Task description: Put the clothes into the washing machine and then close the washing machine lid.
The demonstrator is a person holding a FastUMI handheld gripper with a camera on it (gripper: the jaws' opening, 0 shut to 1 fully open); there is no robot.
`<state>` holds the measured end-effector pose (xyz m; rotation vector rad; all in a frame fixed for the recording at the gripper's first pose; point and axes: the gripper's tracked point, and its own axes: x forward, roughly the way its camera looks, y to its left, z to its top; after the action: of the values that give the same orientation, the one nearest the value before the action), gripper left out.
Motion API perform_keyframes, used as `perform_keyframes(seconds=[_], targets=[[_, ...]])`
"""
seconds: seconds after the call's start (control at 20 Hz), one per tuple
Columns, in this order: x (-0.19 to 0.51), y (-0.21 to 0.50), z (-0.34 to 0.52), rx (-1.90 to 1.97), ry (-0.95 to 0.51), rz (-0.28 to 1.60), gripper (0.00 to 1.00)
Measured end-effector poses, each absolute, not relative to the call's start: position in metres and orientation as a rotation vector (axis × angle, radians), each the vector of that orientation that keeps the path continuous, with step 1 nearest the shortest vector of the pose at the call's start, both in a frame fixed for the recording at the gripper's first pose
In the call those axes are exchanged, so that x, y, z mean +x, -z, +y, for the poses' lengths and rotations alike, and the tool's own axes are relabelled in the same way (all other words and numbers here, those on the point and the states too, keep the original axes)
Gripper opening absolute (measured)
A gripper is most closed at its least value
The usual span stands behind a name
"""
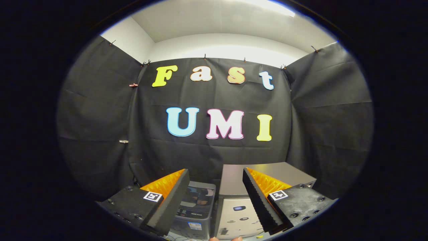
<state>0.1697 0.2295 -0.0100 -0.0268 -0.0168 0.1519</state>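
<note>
Supporting surface (200,238) is seen only as a pale strip just ahead of the gripper (215,201), whose fingers are spread wide with nothing between them. A small grey washing machine (197,204) and a silver box-shaped appliance (234,214) are set directly on it, side by side and nearly touching. Thin cables (177,237) are laid in front of the washer.

Claw (215,197) spread wide (holding nothing); washing machine (197,207) just beyond its fingers.

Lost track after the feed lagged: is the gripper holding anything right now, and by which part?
Nothing is held. The gripper is open, fingers spread with only air between them; the washing machine sits beyond them.
</note>
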Motion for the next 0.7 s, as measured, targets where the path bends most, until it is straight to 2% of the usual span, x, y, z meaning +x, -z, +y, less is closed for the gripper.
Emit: perform_keyframes(seconds=[0.7], targets=[[0.135, 0.000, 0.156, -0.014, -0.063, -0.021, 1.00]])
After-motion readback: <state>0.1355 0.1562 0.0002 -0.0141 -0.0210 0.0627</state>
